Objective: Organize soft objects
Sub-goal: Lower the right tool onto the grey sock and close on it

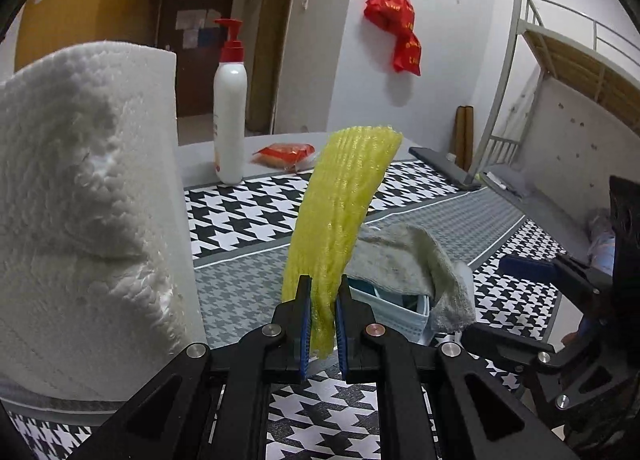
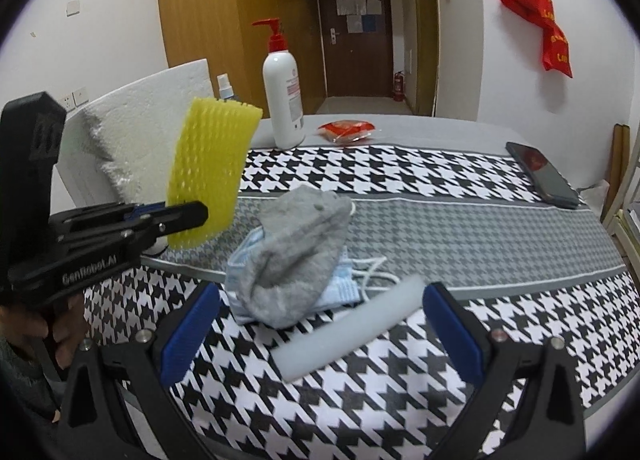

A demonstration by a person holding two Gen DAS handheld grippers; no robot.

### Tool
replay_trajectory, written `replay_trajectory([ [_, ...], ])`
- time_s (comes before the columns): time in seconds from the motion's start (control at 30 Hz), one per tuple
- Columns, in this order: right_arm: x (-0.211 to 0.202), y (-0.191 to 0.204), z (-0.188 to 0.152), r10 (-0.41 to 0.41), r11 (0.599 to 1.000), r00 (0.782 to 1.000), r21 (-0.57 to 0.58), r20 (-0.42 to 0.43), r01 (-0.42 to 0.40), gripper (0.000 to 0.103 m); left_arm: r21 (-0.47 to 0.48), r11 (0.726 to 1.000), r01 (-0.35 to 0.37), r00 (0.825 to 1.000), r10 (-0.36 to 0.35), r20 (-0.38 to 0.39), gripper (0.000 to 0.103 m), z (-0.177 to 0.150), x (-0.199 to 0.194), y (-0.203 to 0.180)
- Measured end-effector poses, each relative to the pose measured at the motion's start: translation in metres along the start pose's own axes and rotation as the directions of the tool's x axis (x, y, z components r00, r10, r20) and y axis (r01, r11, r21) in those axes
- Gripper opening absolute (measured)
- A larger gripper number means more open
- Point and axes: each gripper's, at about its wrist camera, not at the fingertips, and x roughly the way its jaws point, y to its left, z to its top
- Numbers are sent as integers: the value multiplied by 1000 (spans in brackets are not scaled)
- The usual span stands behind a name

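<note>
My left gripper is shut on a yellow foam net sleeve and holds it upright above the table; it also shows in the right wrist view, held by the left gripper. A grey sock lies on a pile of blue face masks at the table's middle; both also show in the left wrist view, the sock over the masks. A white foam stick lies between the fingers of my right gripper, which is open around it.
A white foam block stands close on the left. A white pump bottle, a red packet and a black phone sit toward the far side of the houndstooth tablecloth. A bunk bed stands at the right.
</note>
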Motion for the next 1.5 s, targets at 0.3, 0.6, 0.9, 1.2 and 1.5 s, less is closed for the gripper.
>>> replay_trajectory([
  [0.3,21,0,16,-6,1000,999,13,-45,6,103,-23,1000,-11,1000,11,-7,11,0,1,6],
  [0.6,37,-1,27,13,1000,996,30,-89,-11,79,-25,1000,-14,1000,14,-1,11,0,1,7],
  [0.9,49,1,22,44,999,992,38,-118,-39,28,-28,999,-16,1000,16,11,11,0,-1,8],
  [1.2,19,5,29,33,999,998,18,-45,-32,27,-27,999,-17,999,18,28,11,-1,-5,7],
  [1.5,-4,2,28,9,1000,1000,26,-8,-9,27,-10,1000,-15,999,15,32,11,-3,-5,4],
])
